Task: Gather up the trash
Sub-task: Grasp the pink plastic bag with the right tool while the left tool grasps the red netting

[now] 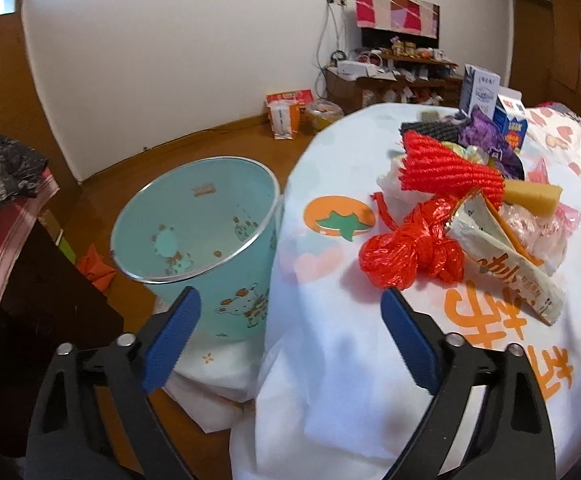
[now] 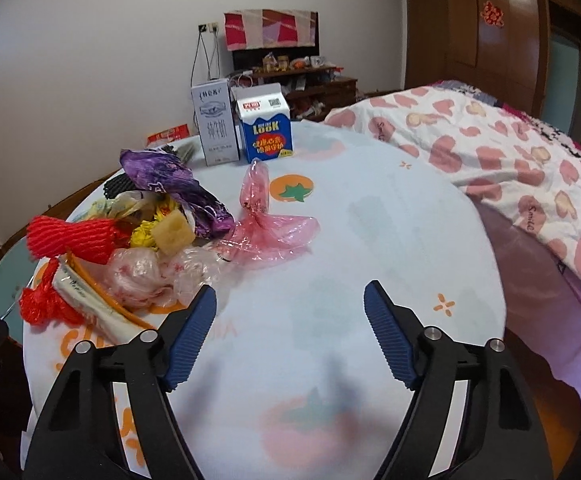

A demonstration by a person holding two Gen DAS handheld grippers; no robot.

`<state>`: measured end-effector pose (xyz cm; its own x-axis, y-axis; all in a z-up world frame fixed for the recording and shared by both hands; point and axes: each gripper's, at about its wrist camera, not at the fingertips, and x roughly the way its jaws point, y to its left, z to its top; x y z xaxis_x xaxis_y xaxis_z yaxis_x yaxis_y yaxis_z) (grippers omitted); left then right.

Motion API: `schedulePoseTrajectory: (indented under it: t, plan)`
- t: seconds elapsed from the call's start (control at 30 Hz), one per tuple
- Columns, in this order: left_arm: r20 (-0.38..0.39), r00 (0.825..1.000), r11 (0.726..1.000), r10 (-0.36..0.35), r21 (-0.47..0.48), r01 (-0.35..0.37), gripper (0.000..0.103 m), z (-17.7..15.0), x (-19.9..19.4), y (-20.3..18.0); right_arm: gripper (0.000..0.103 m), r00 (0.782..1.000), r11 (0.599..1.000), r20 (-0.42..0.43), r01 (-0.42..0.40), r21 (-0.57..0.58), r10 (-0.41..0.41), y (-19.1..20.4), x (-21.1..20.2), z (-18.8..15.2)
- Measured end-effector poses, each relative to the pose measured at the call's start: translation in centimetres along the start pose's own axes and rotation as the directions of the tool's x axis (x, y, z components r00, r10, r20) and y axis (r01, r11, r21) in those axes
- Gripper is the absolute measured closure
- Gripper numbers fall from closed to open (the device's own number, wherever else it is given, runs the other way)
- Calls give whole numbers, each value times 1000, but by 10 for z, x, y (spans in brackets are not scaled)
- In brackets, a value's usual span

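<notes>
Two cartons (image 2: 215,122) (image 2: 265,124), one bin (image 1: 198,240), one sponge (image 2: 172,233), one pink bag (image 2: 266,224)

Mint-green bin (image 1: 194,232) with little brown cartoon animals, pale blue tablecloth (image 2: 370,240) printed with orange persimmons, red foam net (image 1: 446,168), purple wrapper (image 2: 170,184), see-through pink bag (image 2: 274,232), blue-and-white milk carton (image 2: 266,128).

White wall (image 2: 90,60), wooden floor (image 1: 226,140), cluttered shelf (image 2: 290,76), dark wardrobe (image 2: 510,32).
</notes>
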<state>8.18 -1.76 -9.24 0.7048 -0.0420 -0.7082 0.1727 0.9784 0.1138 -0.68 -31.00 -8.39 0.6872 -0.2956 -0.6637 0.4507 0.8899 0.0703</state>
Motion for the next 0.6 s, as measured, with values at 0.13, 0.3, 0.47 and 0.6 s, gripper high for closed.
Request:
schedulePoseTrajectory:
  t: [0.13, 0.3, 0.47, 0.6]
  plan:
    - [33, 999, 999, -39, 33, 38, 19, 12, 2, -8, 33, 999, 997, 14, -43, -57, 44, 12, 8, 12]
    - [82, 993, 992, -86, 100, 77, 19, 24, 1, -24, 39, 999, 997, 30, -37, -69, 39, 17, 21, 31]
    - [90, 987, 976, -135, 184, 117, 23, 29, 15, -43, 46, 998, 998, -28, -53, -17, 53, 8, 47, 49]
    - [21, 984, 968, -179, 180, 173, 27, 30, 38, -53, 46, 992, 997, -111, -72, -41, 68, 12, 80, 54]
